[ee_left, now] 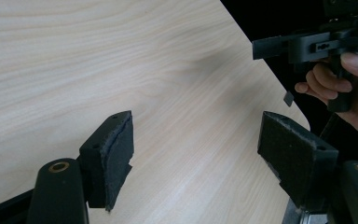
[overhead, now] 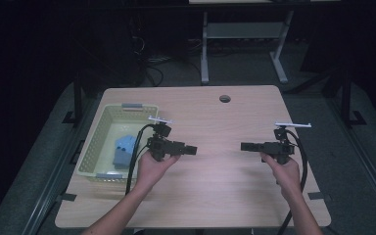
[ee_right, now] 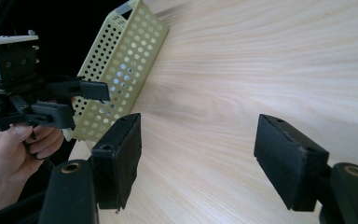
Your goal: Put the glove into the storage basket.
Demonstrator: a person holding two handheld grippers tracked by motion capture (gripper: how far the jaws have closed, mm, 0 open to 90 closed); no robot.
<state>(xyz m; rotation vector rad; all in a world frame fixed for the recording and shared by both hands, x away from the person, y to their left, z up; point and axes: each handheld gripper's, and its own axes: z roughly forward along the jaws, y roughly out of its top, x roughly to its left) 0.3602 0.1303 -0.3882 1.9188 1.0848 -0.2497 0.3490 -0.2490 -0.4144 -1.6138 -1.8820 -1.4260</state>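
My left gripper [overhead: 192, 148] hovers over the wooden table [overhead: 215, 191], held level and pointing right, just beside the basket. Its jaws stand wide apart in the left gripper view [ee_left: 196, 154], with bare wood between them. My right gripper [overhead: 244, 146] faces it from the right side of the table, pointing left. It is open too [ee_right: 198, 158], and nothing lies between its pads. Each gripper view shows the other gripper farther off: the right gripper [ee_left: 279, 46] in a hand at the upper right, the left gripper [ee_right: 81, 100] at the left edge.
A pale yellow-green perforated basket [overhead: 94, 134] stands at the table's left side, and the basket [ee_right: 126, 65] also appears beyond my right gripper's jaws. A blue object [overhead: 124, 149] lies inside it. A round cable hole [overhead: 224, 98] sits near the far edge. A desk frame [overhead: 245, 44] stands beyond.
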